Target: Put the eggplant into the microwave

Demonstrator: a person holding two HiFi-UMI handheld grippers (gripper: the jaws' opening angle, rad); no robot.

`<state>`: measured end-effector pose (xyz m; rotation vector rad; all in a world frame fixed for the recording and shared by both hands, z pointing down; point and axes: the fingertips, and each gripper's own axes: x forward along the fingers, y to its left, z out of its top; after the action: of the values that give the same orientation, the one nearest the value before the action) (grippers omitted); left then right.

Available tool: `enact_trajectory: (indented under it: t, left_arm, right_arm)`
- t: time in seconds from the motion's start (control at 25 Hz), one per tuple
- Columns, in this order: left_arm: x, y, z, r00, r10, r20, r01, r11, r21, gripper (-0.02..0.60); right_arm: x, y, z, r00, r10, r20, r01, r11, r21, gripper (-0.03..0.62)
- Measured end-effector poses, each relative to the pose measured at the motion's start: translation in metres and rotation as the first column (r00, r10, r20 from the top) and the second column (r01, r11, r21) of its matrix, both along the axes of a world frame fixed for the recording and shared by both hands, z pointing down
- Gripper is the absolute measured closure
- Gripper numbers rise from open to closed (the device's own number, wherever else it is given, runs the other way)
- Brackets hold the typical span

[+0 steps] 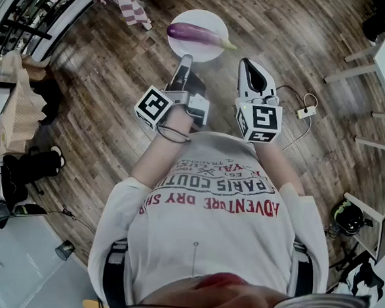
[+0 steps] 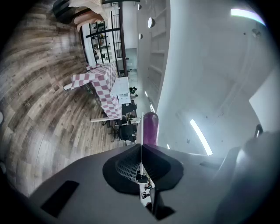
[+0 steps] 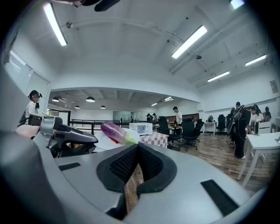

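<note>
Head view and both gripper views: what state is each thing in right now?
Purple eggplant: lying across the plate, not gripped.
Round white plate: held off the floor by its rim.
Left gripper: shut on the plate's rim.
Right gripper: shut, empty.
White microwave: far off on a checked table, door looks closed.
</note>
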<state>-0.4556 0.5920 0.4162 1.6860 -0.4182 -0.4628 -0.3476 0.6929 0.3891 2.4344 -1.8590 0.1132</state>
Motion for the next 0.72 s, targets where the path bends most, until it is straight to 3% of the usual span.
enact_trajectory:
  t: [0.4,0.72]
  left_arm:
    - [0.014,0.009,0.008,1.0,0.0,0.019,0.0,1.0,0.002,0.554]
    - [0.032,-0.003,0.018,1.0,-0.012,0.007,0.013,0.998,-0.056,0.554]
  right_arm:
    - [0.013,0.01,0.011,1.0,-0.012,0.009,0.012,1.0,-0.005,0.569]
    - [0.036,-0.003,0.029,0.997,-0.013,0.08,0.013,1.0,-0.002,0.569]
